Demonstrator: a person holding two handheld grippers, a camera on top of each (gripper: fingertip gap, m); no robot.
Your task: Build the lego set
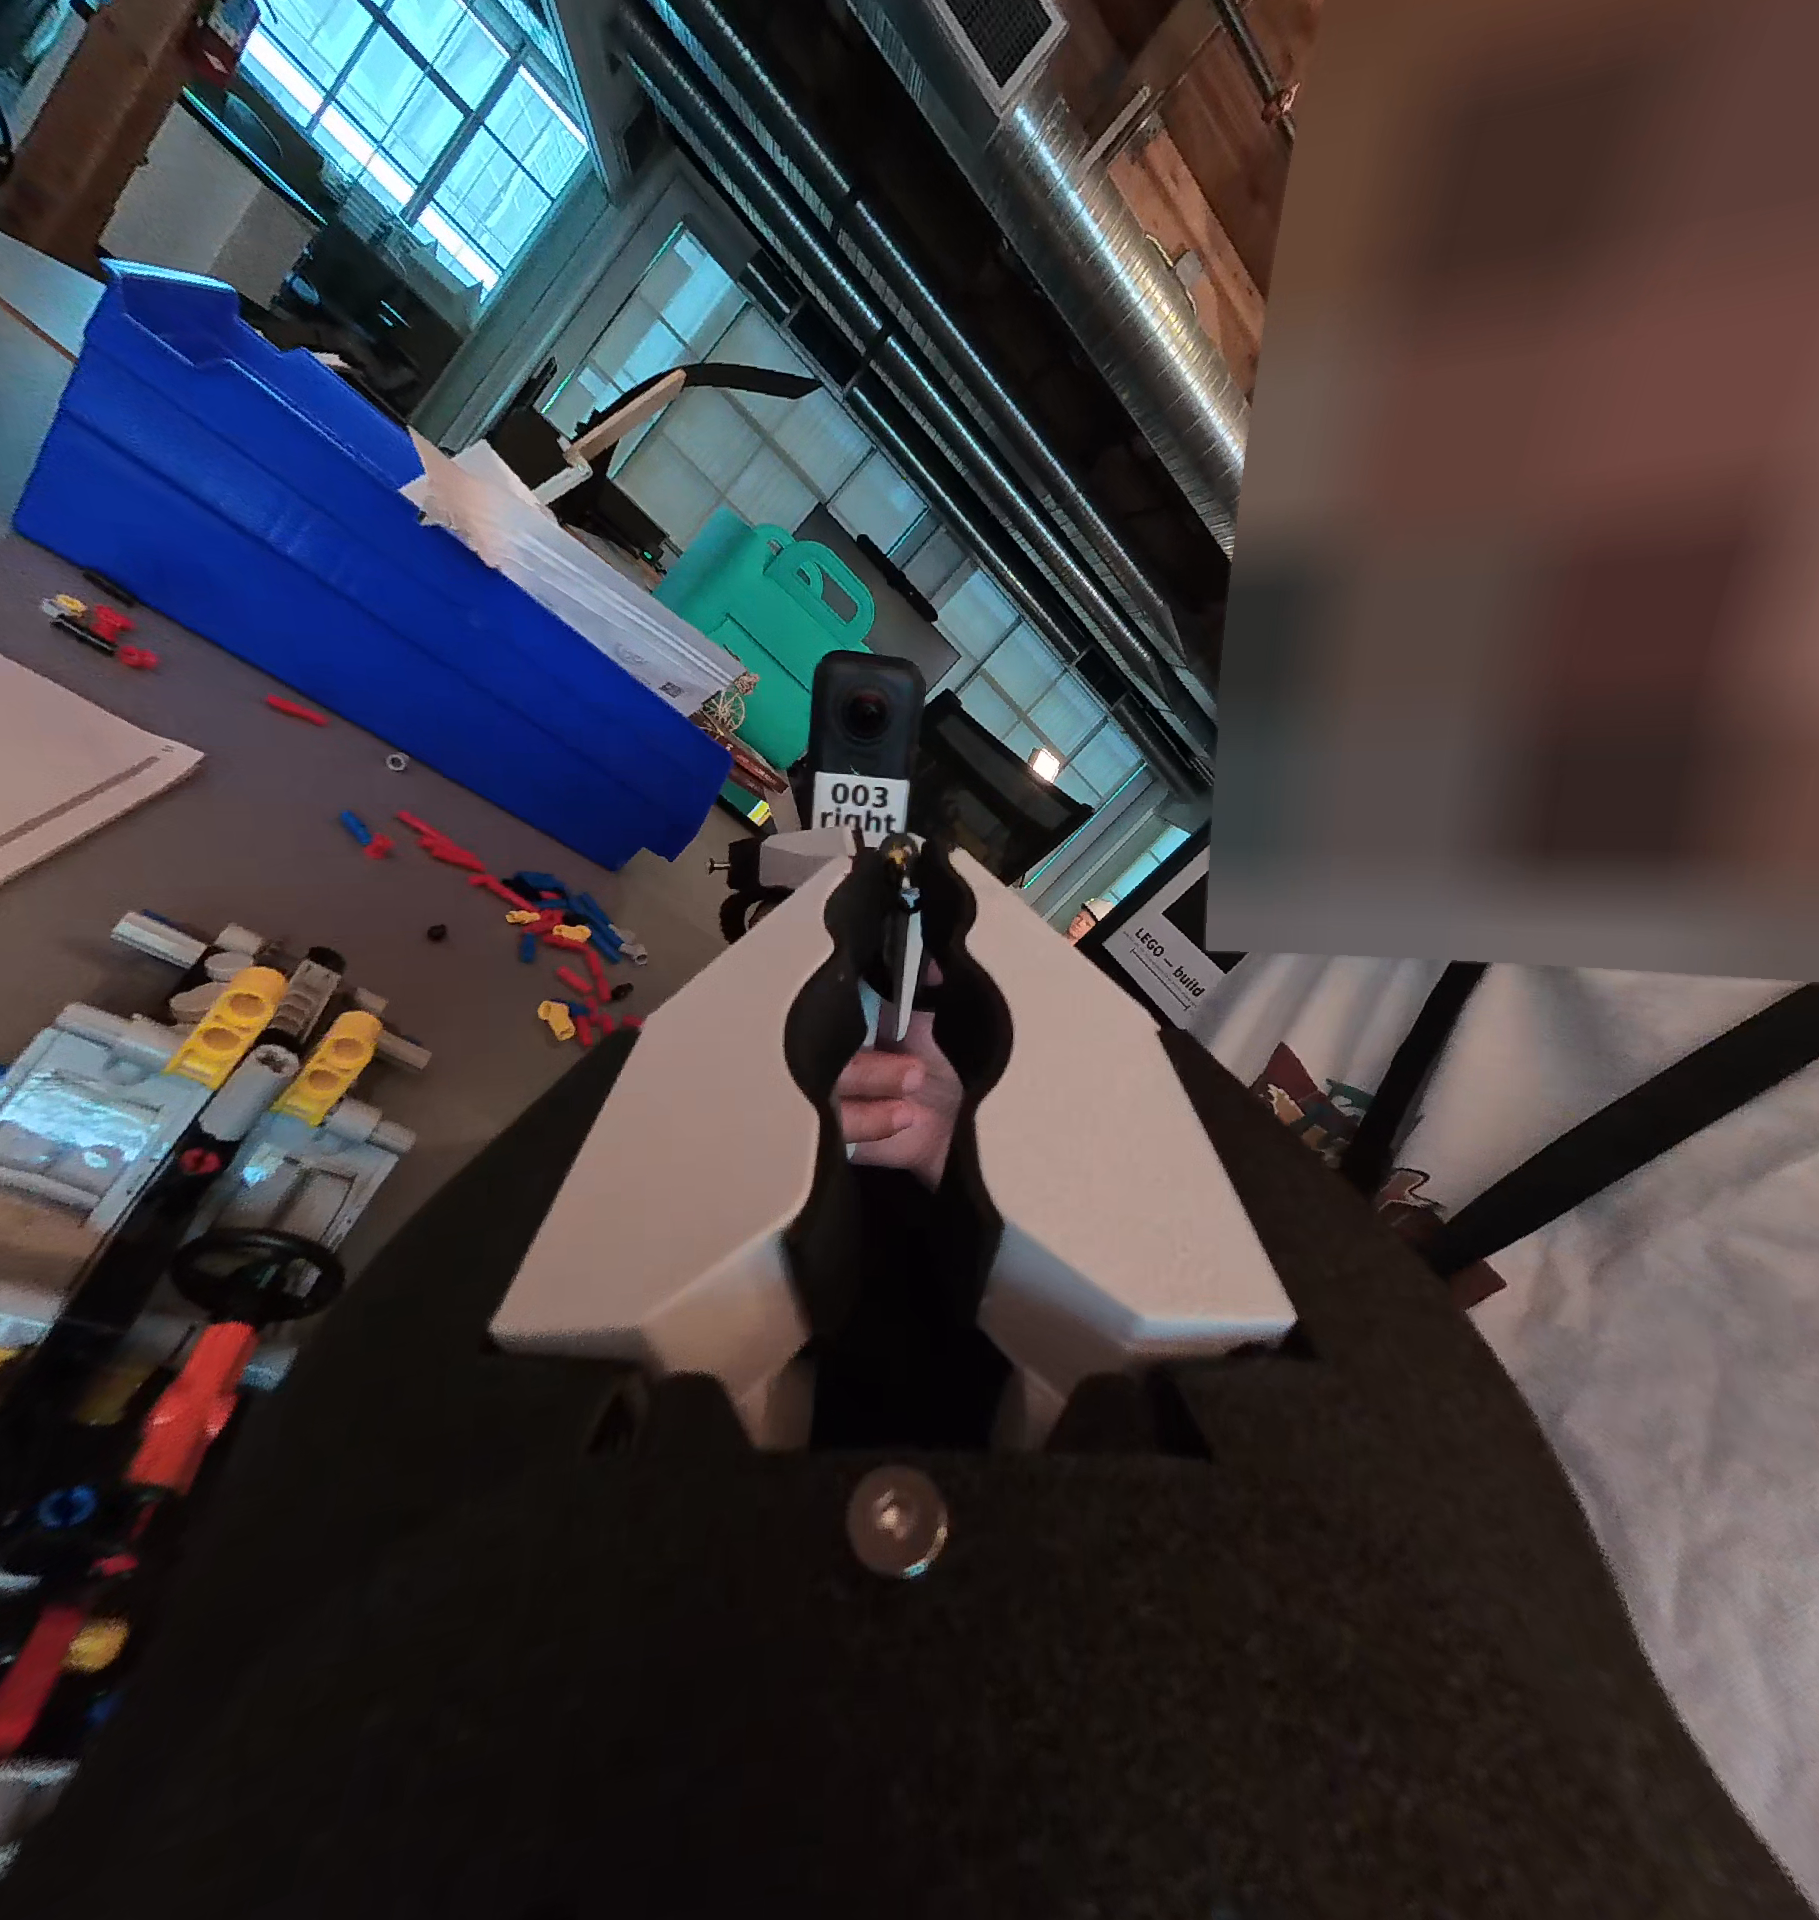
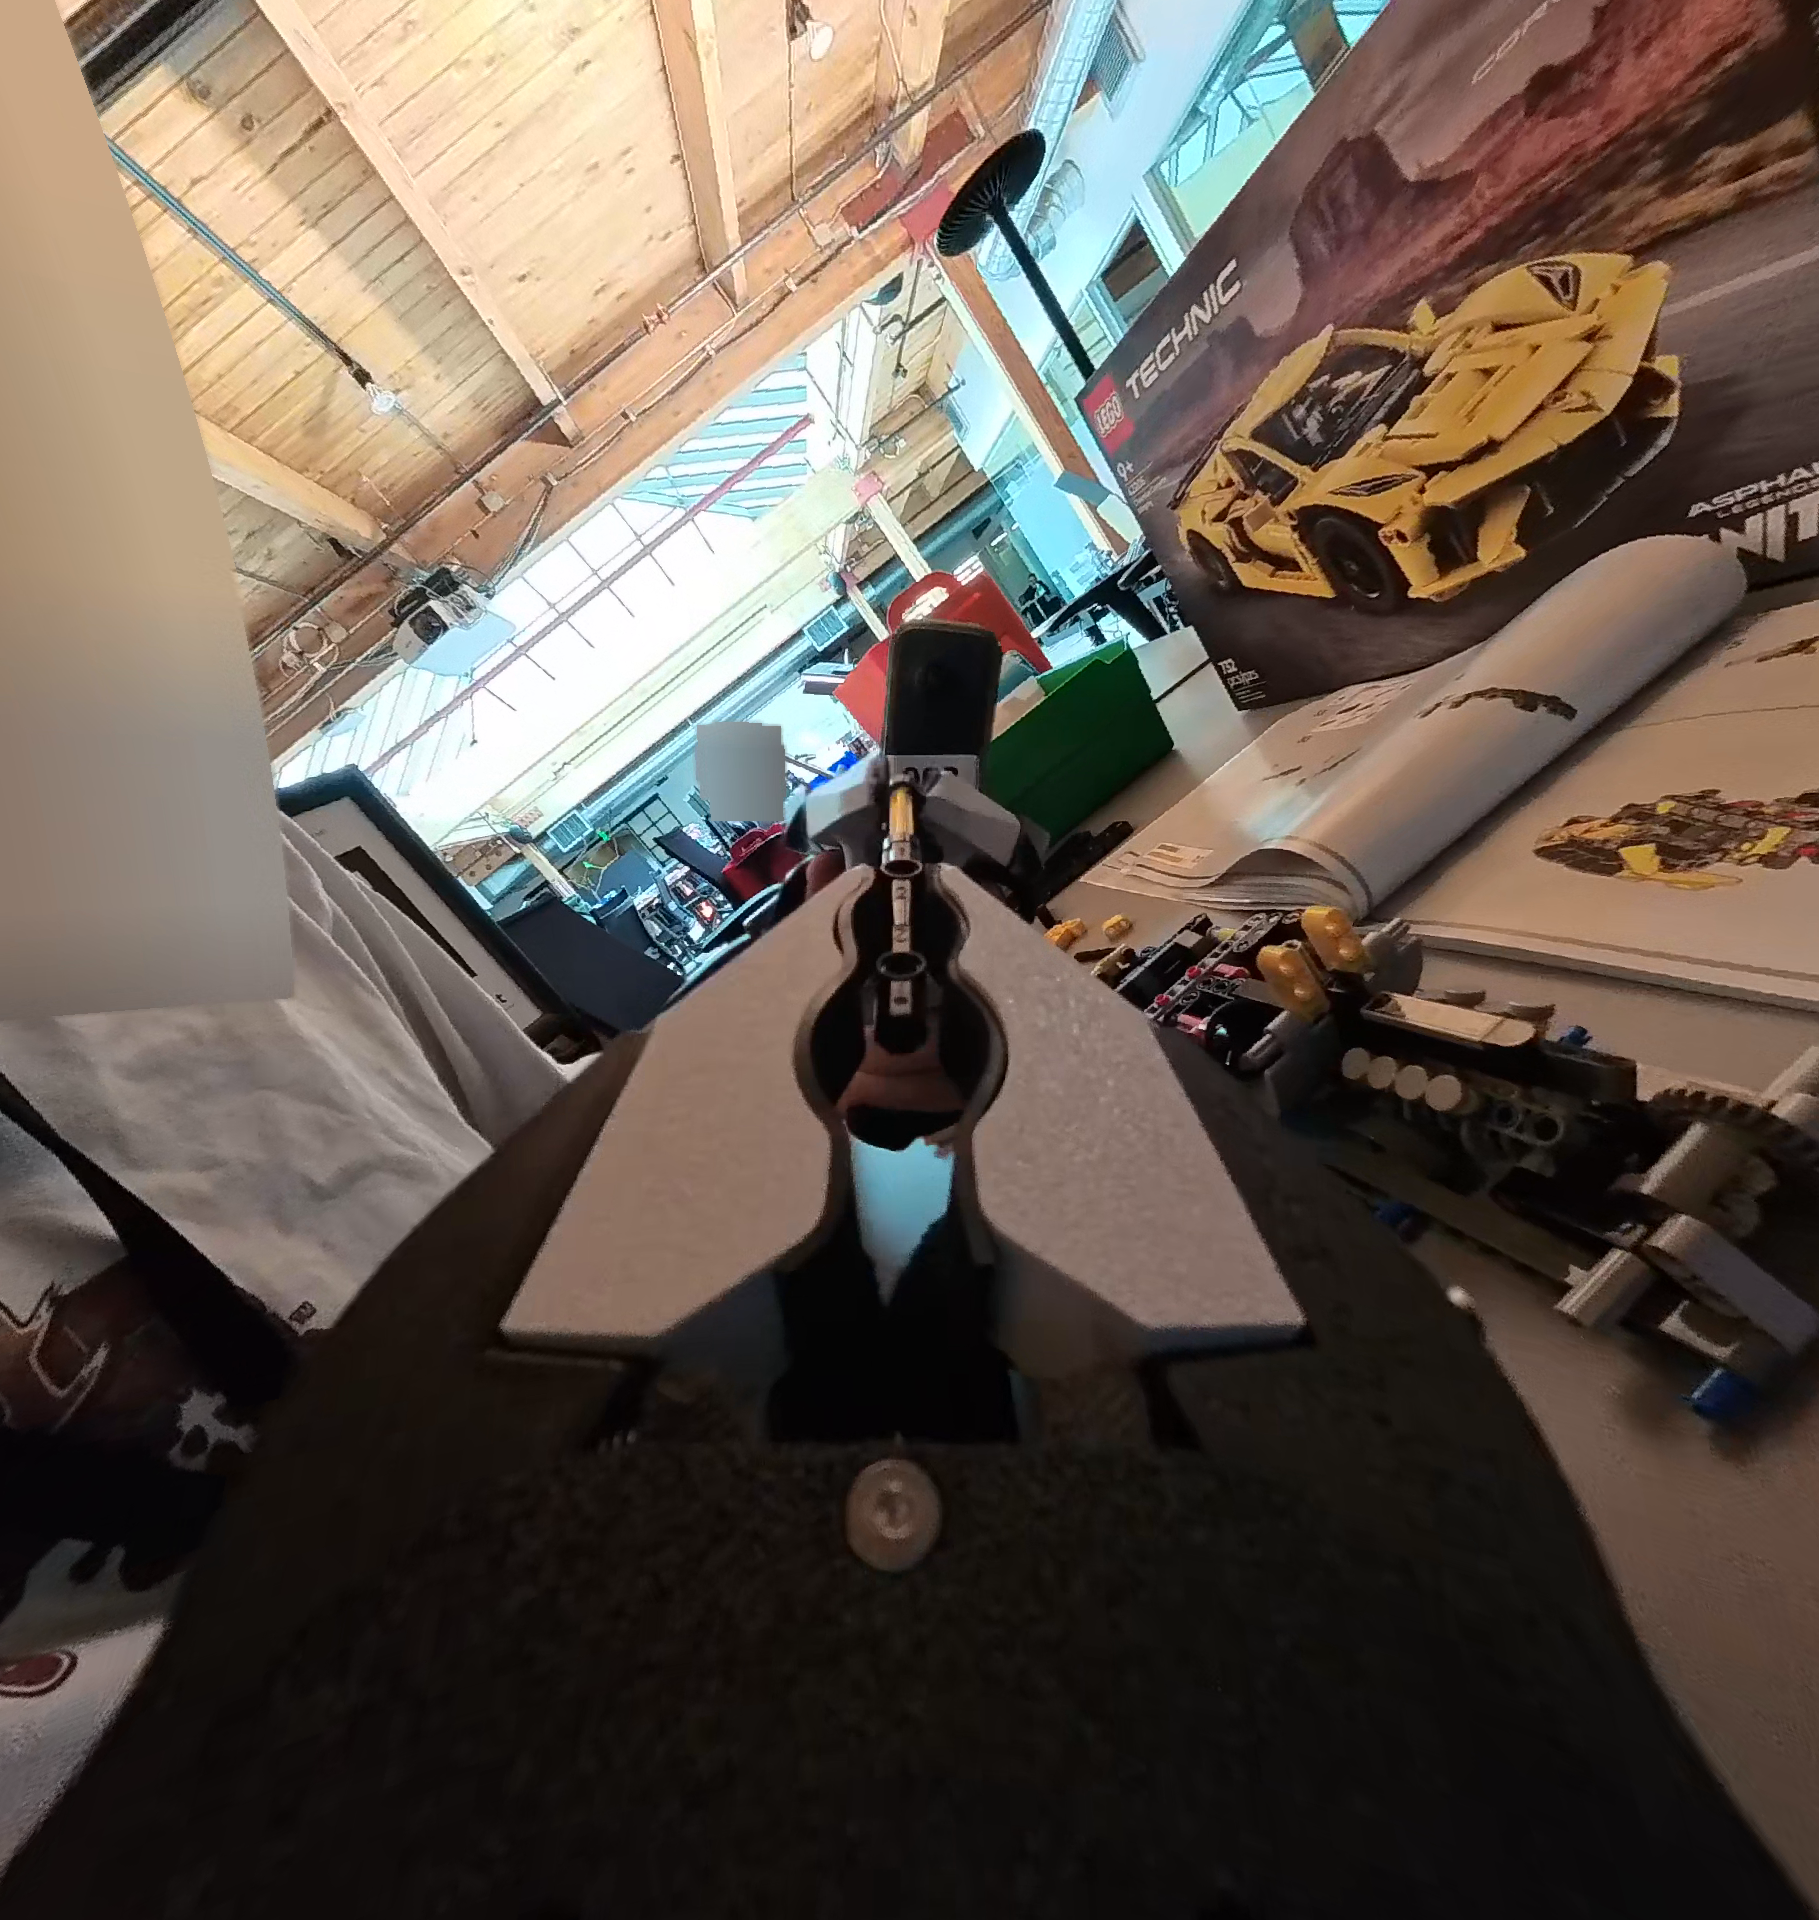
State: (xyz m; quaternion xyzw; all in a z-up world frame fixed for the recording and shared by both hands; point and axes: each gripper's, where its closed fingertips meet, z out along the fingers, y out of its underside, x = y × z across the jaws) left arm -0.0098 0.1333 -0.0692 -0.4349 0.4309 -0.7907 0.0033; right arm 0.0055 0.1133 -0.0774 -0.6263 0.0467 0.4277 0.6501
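Note:
Both grippers are held up in the air, tip to tip. My left gripper (image 1: 900,868) is shut on a small lego piece: a thin pale part between the pads and a black and yellow bit (image 1: 900,857) at the tip. My right gripper (image 2: 900,868) is shut on a slim black lego piece with round holes (image 2: 900,961). A yellow pin (image 2: 900,805) runs from that black piece to the left gripper (image 2: 900,826) facing it. The part-built car chassis (image 1: 209,1091) lies on the table below; it also shows in the right wrist view (image 2: 1456,1091).
Loose red, blue and yellow pieces (image 1: 552,925) are scattered on the grey table near a blue bin (image 1: 313,561). The set's box (image 2: 1456,364), an open instruction booklet (image 2: 1611,810) and a green bin (image 2: 1081,727) stand behind the chassis. A person's white shirt (image 1: 1611,1455) is close by. My left and right fingertips are right by each other.

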